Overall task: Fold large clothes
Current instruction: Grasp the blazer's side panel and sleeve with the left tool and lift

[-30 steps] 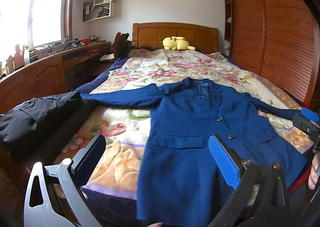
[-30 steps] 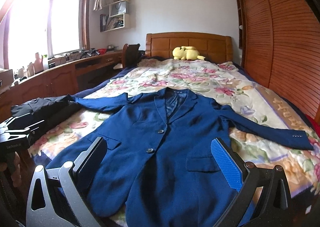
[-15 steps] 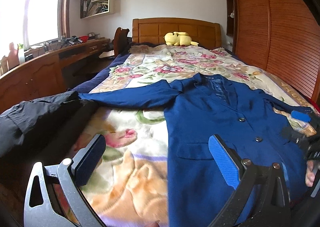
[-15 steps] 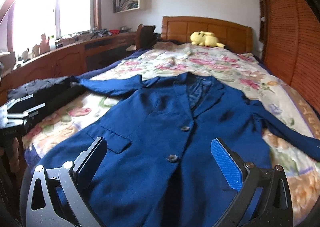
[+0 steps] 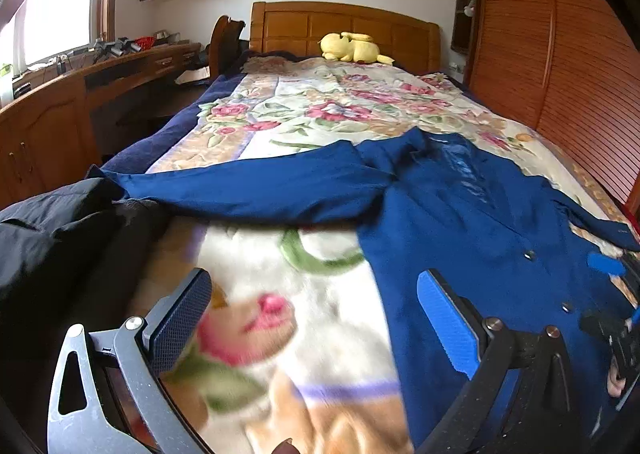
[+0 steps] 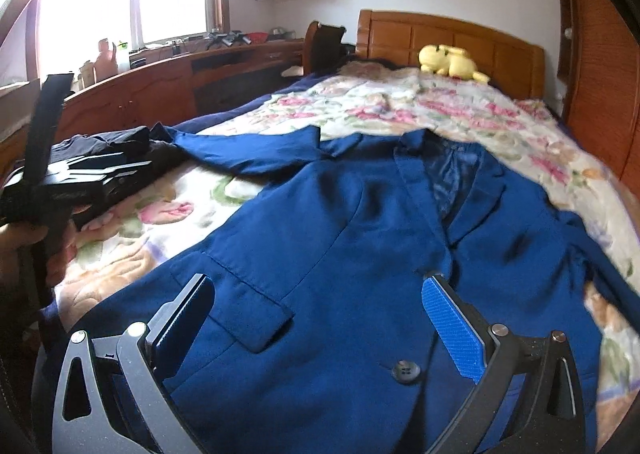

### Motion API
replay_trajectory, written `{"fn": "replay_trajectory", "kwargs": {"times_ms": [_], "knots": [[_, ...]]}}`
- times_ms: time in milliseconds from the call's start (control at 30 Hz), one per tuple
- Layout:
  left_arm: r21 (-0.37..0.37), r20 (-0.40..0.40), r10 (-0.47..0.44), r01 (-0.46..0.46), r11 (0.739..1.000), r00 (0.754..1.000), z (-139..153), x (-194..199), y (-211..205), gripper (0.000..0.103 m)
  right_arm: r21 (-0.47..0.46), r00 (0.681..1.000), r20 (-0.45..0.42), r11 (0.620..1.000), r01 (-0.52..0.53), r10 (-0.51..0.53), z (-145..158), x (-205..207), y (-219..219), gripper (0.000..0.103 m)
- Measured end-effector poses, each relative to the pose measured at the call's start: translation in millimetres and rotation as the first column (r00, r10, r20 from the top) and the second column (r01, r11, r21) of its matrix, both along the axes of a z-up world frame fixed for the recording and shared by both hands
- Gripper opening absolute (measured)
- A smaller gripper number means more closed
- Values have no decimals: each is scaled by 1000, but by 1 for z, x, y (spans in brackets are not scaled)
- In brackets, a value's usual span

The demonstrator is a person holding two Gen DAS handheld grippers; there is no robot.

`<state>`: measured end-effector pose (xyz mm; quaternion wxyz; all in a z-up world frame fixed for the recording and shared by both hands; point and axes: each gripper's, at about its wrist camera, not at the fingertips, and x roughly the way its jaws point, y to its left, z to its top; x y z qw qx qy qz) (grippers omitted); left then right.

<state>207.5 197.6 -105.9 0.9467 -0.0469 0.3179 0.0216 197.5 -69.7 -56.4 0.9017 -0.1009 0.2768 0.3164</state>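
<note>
step: approach, first fold not begun
jacket: blue, flat face-up on bed, sleeves spread
left claw: wide open, empty, over the blanket just beside the jacket's edge
right claw: wide open, empty, over the jacket front
how: judgement, pinch the sleeve cuff and shoulder, lift low, fold inward flat
count: one jacket, two buttons visible, one black garment, one yellow plush
</note>
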Motion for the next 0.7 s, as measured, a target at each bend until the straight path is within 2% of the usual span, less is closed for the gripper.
{"fn": "replay_trajectory", "kwargs": {"times_ms": [133, 333, 533, 700], "knots": [[-17, -53, 8, -9, 1000, 999, -13, 30, 15, 103, -28, 1000, -11, 1000, 6, -6, -13, 3, 2, 103], [-87, -151, 39, -53, 995, 988, -39, 70, 41, 103, -73, 1000, -23, 997, -6, 4, -29, 8, 17, 103], [-123, -196, 88, -113, 986, 977, -47, 108, 65, 101, -48, 999, -43, 999, -8, 6, -33, 13, 20, 103], [-219, -250, 158, -214, 952, 955, -64, 134, 95, 95, -9, 999, -49, 1000, -3, 3, -34, 13, 14, 103]]}}
